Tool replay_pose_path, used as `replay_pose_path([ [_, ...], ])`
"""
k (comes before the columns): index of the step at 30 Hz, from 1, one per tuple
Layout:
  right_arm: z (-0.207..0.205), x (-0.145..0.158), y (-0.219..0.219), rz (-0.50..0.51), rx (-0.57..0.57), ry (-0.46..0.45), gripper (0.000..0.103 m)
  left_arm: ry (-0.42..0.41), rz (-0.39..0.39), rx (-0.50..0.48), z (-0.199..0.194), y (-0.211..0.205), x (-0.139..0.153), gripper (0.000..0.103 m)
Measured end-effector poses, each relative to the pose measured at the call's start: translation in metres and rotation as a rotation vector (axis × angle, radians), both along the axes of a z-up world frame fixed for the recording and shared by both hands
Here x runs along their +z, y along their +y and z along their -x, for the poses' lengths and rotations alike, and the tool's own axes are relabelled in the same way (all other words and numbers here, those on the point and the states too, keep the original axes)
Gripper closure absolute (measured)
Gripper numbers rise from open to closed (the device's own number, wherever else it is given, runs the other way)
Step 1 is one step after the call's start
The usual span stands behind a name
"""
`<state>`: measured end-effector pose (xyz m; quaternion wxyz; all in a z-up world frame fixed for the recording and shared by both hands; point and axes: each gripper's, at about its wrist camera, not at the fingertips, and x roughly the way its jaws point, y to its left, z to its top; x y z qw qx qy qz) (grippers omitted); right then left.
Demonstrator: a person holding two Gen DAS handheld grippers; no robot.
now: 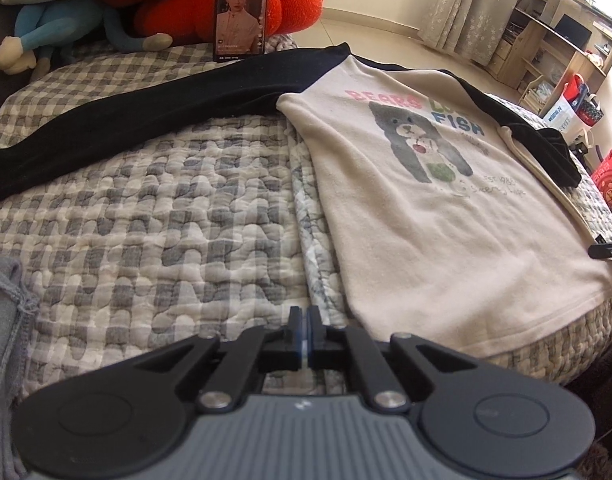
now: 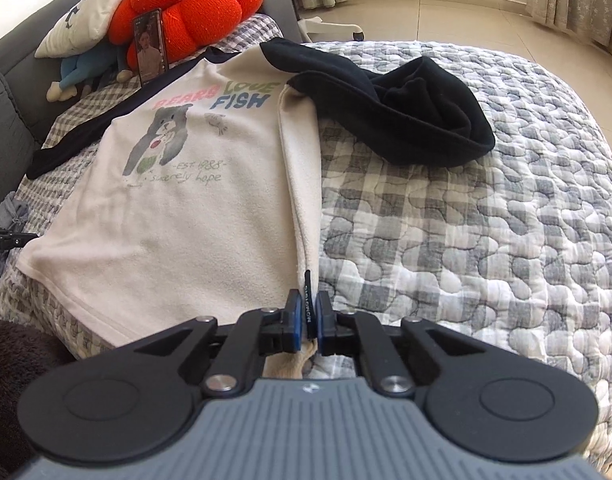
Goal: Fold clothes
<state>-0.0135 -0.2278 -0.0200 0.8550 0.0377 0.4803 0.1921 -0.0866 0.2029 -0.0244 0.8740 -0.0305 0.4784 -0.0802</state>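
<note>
Quilted checked bed [image 2: 506, 220] carries the cream shirt [image 2: 194, 208], spread flat, print up, nothing folded yet. Your right gripper [image 2: 309, 312] is clenched on the shirt's side hem at its black label. Your left gripper [image 1: 305, 320] is clenched just off the shirt's opposite edge; whether it pinches any fabric is unclear. Both black sleeves still need folding. Hem corner under the right gripper is hidden.

Garment: cream sweatshirt [image 2: 194, 216] with black sleeves, bear print.
Pose: spread flat, print up.
Right sleeve [image 2: 398, 108]: bunched.
Left sleeve [image 1: 118, 120]: stretched straight.
</note>
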Motion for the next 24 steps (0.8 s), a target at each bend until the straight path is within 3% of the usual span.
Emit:
replay_pose_path([
  [4,-0.008,0.001,-0.007,-0.035,-0.012,-0.006,0.083,-0.039,0.017,0.026,-0.012,0.003,0.009,0.092],
  [6,-0.013,0.004,-0.009,-0.022,-0.020,-0.027,0.062,-0.057,0.021,0.020,-0.021,-0.002,0.013,0.082],
  [8,-0.018,0.007,-0.013,-0.012,-0.030,-0.054,0.053,-0.077,0.016,0.000,-0.031,-0.012,0.016,0.072],
  [12,-0.035,0.012,-0.023,-0.013,-0.044,-0.090,0.053,-0.104,0.022,-0.066,-0.059,-0.039,0.017,0.064],
  [24,-0.093,0.018,-0.062,-0.012,-0.154,-0.199,0.053,-0.155,0.017,-0.193,-0.145,-0.119,0.011,0.057],
])
